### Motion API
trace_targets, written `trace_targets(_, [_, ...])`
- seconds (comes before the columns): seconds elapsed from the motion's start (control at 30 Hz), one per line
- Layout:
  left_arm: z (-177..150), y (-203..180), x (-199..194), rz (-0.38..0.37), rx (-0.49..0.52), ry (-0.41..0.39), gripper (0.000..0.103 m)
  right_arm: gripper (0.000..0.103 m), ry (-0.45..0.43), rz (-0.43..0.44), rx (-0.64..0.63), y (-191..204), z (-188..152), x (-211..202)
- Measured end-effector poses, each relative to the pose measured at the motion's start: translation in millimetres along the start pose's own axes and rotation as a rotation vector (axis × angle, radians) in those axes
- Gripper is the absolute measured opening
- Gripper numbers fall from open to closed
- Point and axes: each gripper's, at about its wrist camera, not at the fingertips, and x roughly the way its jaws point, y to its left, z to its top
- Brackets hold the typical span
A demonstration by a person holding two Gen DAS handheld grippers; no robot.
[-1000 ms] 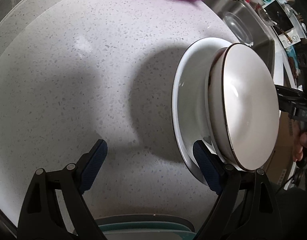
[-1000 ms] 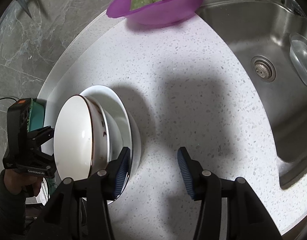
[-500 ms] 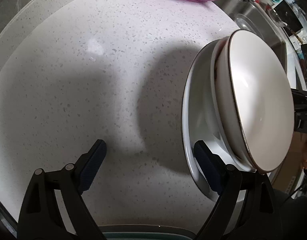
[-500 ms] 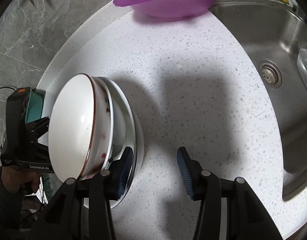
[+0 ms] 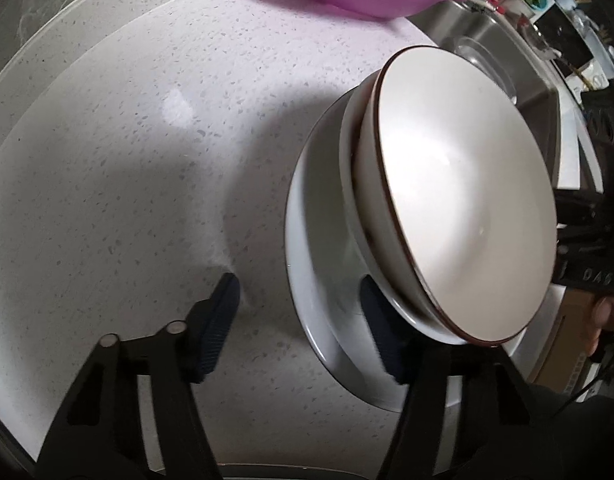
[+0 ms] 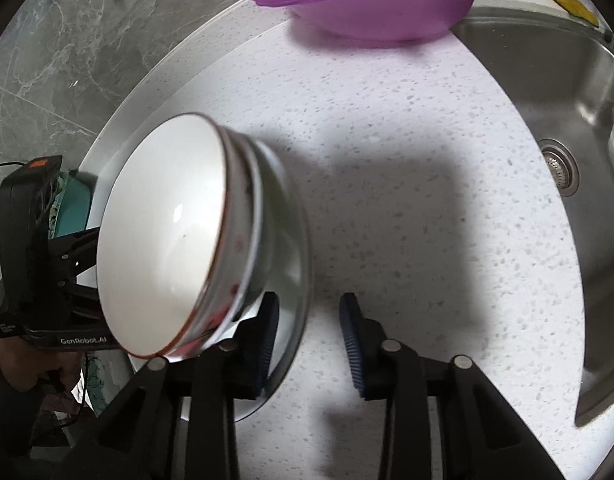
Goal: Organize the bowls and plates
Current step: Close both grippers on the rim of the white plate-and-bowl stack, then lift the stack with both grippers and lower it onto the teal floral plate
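Both grippers have narrowed a good deal since a second ago and their jaws are closing now, each on an opposite edge of the same stack of dishes. The left gripper [image 5: 301, 330] has one pad over the inner face of the white plate [image 5: 319, 240] and the other outside its rim on the counter [image 5: 127, 180]; the pads do not yet look pressed together on the rim. The right gripper [image 6: 307, 340] straddles the plate rim on the side nearer the sink [image 6: 567, 128], one pad tucked under the bowls, the other still standing clear over the counter, so it too is not clamped yet.

The plate lies on the counter, well short of the sink and on the near side of the purple basin [image 6: 371, 8]. On it sit two nested bowls, the brown-rimmed bowl [image 5: 463, 196] on top.

The stack also fills more of both views than a second ago. My reading is that a two-handed lift of the whole stack is about to begin; no dish has left the counter yet.
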Motion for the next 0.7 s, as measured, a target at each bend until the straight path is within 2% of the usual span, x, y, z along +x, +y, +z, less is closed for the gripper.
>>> trace_targets(0.03, [2.3, -0.8, 0.0, -0.011, 0.000, 0.001, 0.046, 0.022, 0.002, 0.006, -0.002, 2.3, 0.7, 0.7])
trace_targets(0.1, [5.1, -2.7, 0.8, -0.043, -0.006, 0.008, 0.028, 0.021, 0.000, -0.014, -0.002, 6.3, 2.7, 1.6])
trace_targets(0.2, [8.1, -10.8, 4.7, -0.065, 0.008, 0.011, 0.024, 0.020, -0.003, -0.023, 0.001, 9.3, 4.5, 2.0])
trace_targets(0.33, [11.8, -17.5, 5.9, -0.052, 0.014, 0.005, 0.023, 0.019, -0.006, -0.053, -0.003, 12.1, 6.8, 1.4])
trace_targets(0.7, [4.1, -13.6, -0.2, -0.052, 0.004, -0.008, 0.020, 0.019, 0.005, -0.051, 0.018, 7.1, 7.4, -3.7])
